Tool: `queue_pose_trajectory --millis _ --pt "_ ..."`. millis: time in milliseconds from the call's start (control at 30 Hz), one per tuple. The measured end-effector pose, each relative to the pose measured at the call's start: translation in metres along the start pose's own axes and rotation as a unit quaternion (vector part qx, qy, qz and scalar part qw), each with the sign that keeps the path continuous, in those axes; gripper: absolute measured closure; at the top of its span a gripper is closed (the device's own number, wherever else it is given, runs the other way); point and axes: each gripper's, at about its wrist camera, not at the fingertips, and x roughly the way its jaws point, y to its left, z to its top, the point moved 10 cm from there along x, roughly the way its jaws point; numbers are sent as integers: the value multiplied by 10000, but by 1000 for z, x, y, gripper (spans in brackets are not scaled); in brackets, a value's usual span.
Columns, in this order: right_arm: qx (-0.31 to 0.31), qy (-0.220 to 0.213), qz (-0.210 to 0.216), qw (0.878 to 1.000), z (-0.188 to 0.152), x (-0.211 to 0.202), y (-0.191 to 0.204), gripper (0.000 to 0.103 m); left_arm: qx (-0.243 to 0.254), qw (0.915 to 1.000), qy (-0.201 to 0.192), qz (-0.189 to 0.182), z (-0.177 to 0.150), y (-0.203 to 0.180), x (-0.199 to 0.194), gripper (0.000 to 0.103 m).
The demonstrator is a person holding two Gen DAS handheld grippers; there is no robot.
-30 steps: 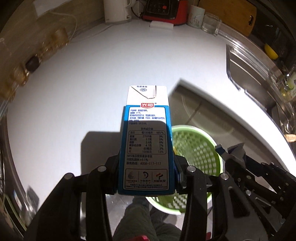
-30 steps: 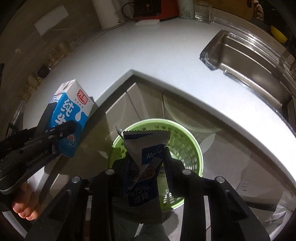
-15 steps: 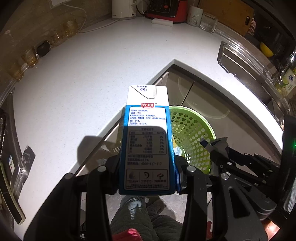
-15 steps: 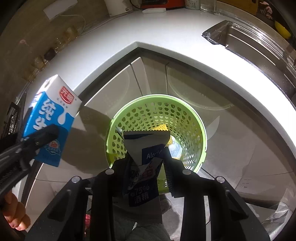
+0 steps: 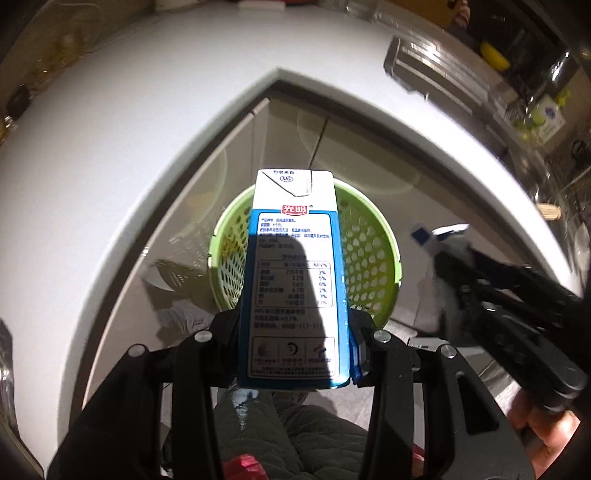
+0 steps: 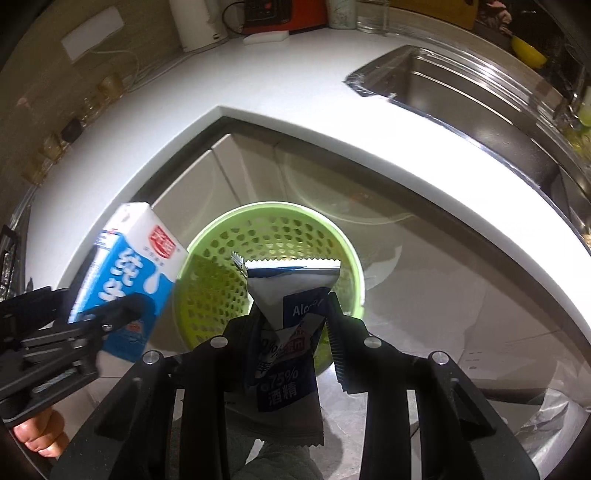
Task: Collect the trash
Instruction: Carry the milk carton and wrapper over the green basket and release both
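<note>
A blue and white milk carton [image 5: 293, 280] stands between the fingers of my left gripper [image 5: 293, 332], which is shut on it. The carton hangs right over a green perforated waste basket [image 5: 369, 254] on the floor. In the right wrist view the same carton [image 6: 129, 280] shows at the left, beside the basket [image 6: 221, 273]. My right gripper [image 6: 291, 325] is shut on a crumpled blue and white alcohol wipe packet [image 6: 288, 295], held over the basket's near rim. In the left wrist view the right gripper [image 5: 447, 258] is at the right, blurred.
A white L-shaped countertop [image 6: 295, 81] wraps around the floor corner where the basket stands. A steel sink [image 6: 461, 85] lies at the right. A kettle [image 6: 195, 22], a red appliance [image 6: 273, 14] and glasses stand at the back. The person's legs [image 5: 303, 435] are below.
Both grippers have moved off the countertop and out over the floor, so the basket now sits under the carton and the packet. Both grips are unchanged.
</note>
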Motion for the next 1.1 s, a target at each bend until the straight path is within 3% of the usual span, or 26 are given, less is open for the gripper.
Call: queue_pose_trajectory --millis 233,267,367,500,733,1100 --pt "228 153 -94 9996 -9 5 -16 70 470 9984 306 40 -6 -24 28 62" --pt "222 161 -89 9996 -9 6 -15 70 512 9982 311 60 -6 -26 29 58" --pt "167 196 -61 9996 -10 7 -9 70 541 9980 304 122 -5 -24 26 28" --pt "143 237 -42 9996 -11 9 -6 70 634 9976 118 249 0 -15 11 21" --pt "101 297 -2 9995 -11 13 -2 70 471 9970 -164 598 1 13 -15 21" --pt "-324 527 282 9977 -21 30 38 69 -89 9967 -288 757 -19 52 -36 21"
